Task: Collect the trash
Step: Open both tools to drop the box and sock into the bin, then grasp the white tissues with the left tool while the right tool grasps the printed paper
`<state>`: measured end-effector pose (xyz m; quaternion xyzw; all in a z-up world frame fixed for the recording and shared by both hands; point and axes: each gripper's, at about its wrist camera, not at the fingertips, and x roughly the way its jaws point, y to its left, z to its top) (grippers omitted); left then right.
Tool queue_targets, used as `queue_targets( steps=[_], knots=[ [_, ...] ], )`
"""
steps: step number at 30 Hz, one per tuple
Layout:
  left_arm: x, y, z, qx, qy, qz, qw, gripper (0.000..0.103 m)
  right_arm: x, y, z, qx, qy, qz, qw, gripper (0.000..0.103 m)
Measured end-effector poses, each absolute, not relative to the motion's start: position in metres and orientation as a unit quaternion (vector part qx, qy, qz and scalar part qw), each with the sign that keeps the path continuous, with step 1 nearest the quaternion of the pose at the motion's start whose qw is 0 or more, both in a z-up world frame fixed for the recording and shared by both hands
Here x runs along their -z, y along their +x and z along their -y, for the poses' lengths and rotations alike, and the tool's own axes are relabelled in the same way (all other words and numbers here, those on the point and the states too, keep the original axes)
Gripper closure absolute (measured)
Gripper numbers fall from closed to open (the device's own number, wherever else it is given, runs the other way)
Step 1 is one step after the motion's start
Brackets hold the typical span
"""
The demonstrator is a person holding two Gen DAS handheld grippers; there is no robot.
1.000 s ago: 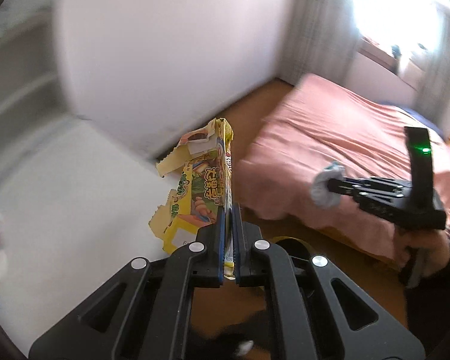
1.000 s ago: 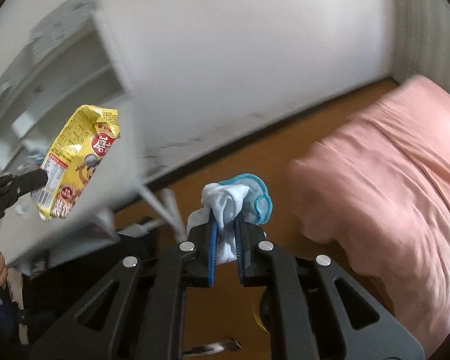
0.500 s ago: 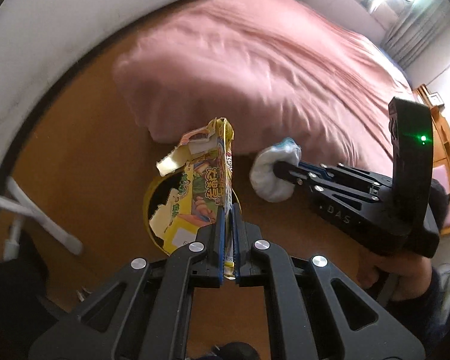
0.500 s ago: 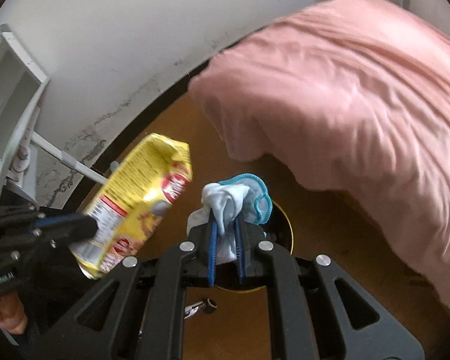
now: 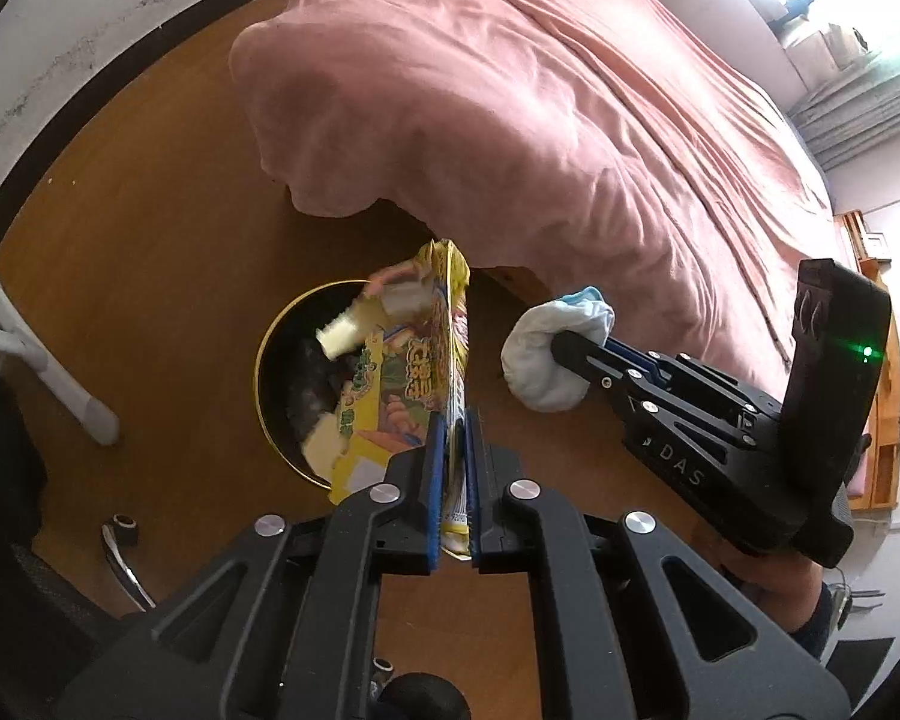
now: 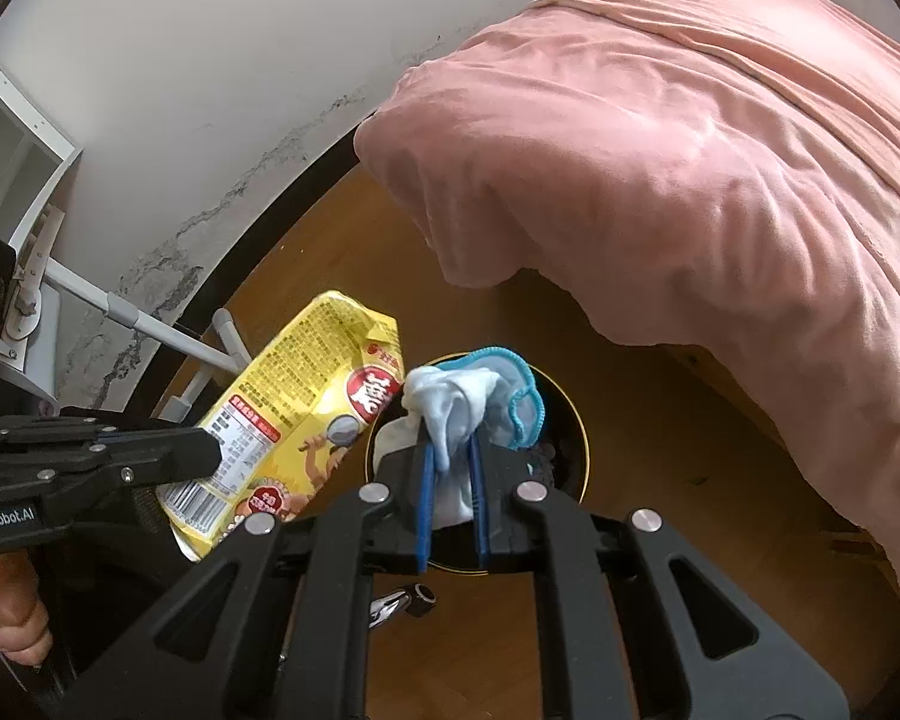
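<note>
Left gripper (image 5: 453, 474): jaws clamped on the lower edge of the yellow snack bag (image 5: 411, 372), nothing else between the pads
Yellow snack bag, attitude: long axis ran up and away from the left gripper, along its fingers; torn top end lay farthest from the pads
Yellow snack bag, position: in the left wrist view its upper half overlapped the mouth of the bin (image 5: 264, 360); in the right wrist view the bag (image 6: 294, 420) sat to the left of the bin's rim (image 6: 576, 420), only its right edge reaching the opening
Bin: round, dark inside, yellow-rimmed, standing on the wooden floor (image 5: 150, 228) just beside the corner of the pink bedspread (image 5: 540, 108); pale scraps already lay inside
Right gripper (image 6: 450, 480): jaws closed on the crumpled white cloth with blue trim (image 6: 468, 402)
White cloth, position: in the right wrist view it hung directly over the bin mouth, its long axis in line with the gripper fingers (the left wrist view placed it (image 5: 549, 354) to the right of the bin, so its true offset could not be fixed)
Governing relation: the bin lay below and ahead of both grippers, each pitched steeply downward
Nearer hand: judged to be the right, its load centred over the opening
Judged next move: release over the bin; the bag probably needed a small shift toward the rim first
</note>
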<state>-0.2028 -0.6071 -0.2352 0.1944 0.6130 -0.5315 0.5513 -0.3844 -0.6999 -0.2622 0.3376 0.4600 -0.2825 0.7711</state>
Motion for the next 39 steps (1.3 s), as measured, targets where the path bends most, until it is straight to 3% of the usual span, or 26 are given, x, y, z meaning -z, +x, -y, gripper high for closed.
queue_targets(
  steps=[4, 5, 6, 7, 8, 9, 17, 22, 26, 32, 39],
  knots=[
    [0.233, -0.203, 0.607, 0.531, 0.195, -0.607, 0.558, 0.098, 0.261, -0.384, 0.701, 0.285, 0.338, -0.461, 0.769, 0.089],
    [0.233, -0.203, 0.607, 0.531, 0.194, -0.607, 0.558, 0.095, 0.261, -0.384, 0.702, 0.286, 0.337, -0.461, 0.769, 0.079],
    [0.232, -0.202, 0.606, 0.531, 0.193, -0.607, 0.559, 0.082, 0.261, -0.385, 0.702, 0.289, 0.34, -0.459, 0.769, 0.069],
    [0.231, -0.202, 0.605, 0.532, 0.19, -0.606, 0.561, 0.071, 0.26, -0.386, 0.703, 0.289, 0.342, -0.456, 0.769, 0.047],
    [0.229, -0.201, 0.604, 0.533, 0.186, -0.604, 0.563, 0.049, 0.259, -0.387, 0.702, 0.287, 0.344, -0.451, 0.772, 0.043],
    [0.225, -0.201, 0.603, 0.536, 0.181, -0.597, 0.568, 0.041, 0.259, -0.387, 0.702, 0.287, 0.343, -0.451, 0.772, 0.043],
    [0.222, -0.198, 0.599, 0.531, 0.176, -0.593, 0.579, 0.039, 0.255, -0.386, 0.701, 0.289, 0.342, -0.448, 0.774, 0.043],
    [0.211, -0.185, 0.588, 0.526, 0.14, -0.581, 0.605, 0.026, 0.245, -0.382, 0.701, 0.298, 0.339, -0.441, 0.776, 0.042],
    [0.199, -0.172, 0.577, 0.517, 0.123, -0.571, 0.625, 0.024, 0.225, -0.367, 0.695, 0.298, 0.325, -0.431, 0.787, 0.039],
    [0.145, -0.13, 0.537, 0.506, 0.094, -0.534, 0.671, 0.016, 0.177, -0.32, 0.669, 0.277, 0.278, -0.416, 0.82, 0.033],
    [0.068, -0.071, 0.437, 0.449, 0.106, -0.431, 0.775, 0.012, 0.106, -0.226, 0.602, 0.211, 0.206, -0.39, 0.872, 0.03]
  ],
)
